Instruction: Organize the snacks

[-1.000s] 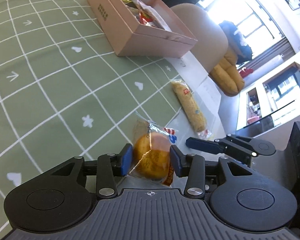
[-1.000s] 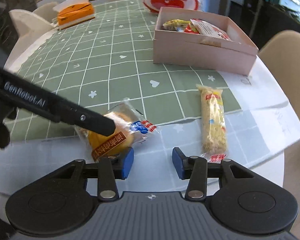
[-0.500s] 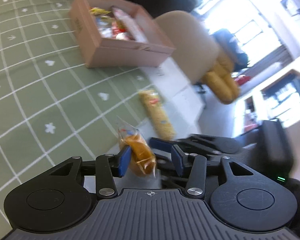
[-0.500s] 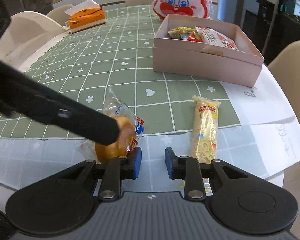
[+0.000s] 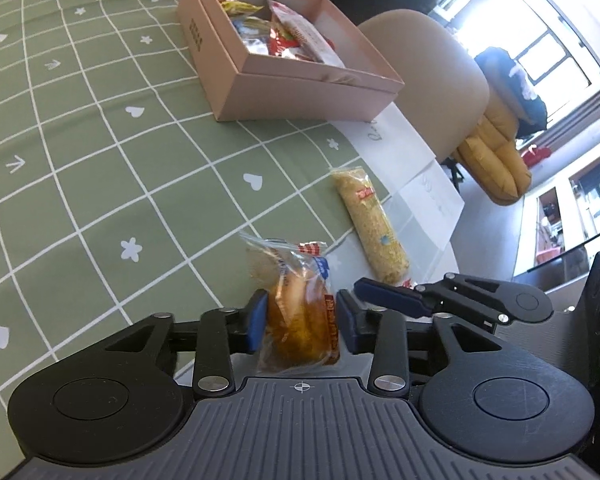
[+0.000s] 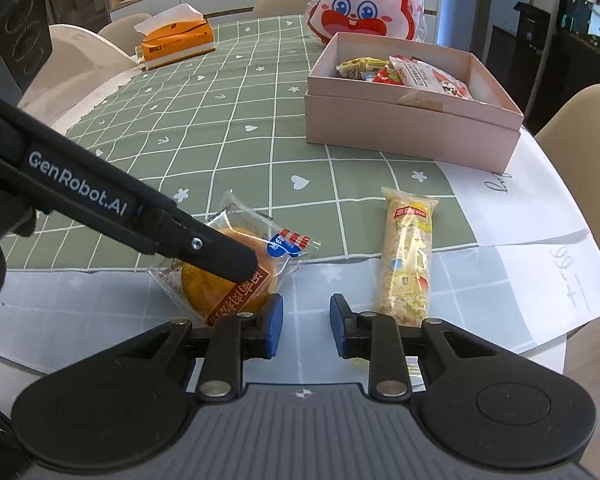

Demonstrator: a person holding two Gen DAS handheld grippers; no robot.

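Note:
My left gripper (image 5: 302, 322) is shut on a round orange bun in a clear wrapper (image 5: 298, 316), held on edge just above the table; the bun also shows in the right wrist view (image 6: 224, 284) under the left gripper's finger (image 6: 216, 254). My right gripper (image 6: 305, 326) is open and empty at the table's near edge, between the bun and a long yellow snack bar (image 6: 408, 264). The bar also shows in the left wrist view (image 5: 374, 226). An open pink box (image 6: 404, 136) with several snacks inside stands farther back; it also shows in the left wrist view (image 5: 236, 76).
A green checked tablecloth (image 6: 228, 120) covers the table. A rabbit-print bag (image 6: 364, 0) stands behind the box. An orange tissue box (image 6: 176, 40) sits at the far left. White paper sheets (image 6: 540, 208) lie at the right edge. Beige chairs (image 5: 432, 76) surround the table.
My left gripper closed on the bun, tipped it on edge and lifted it slightly. My right gripper narrowed, then opened again, and drew back a little.

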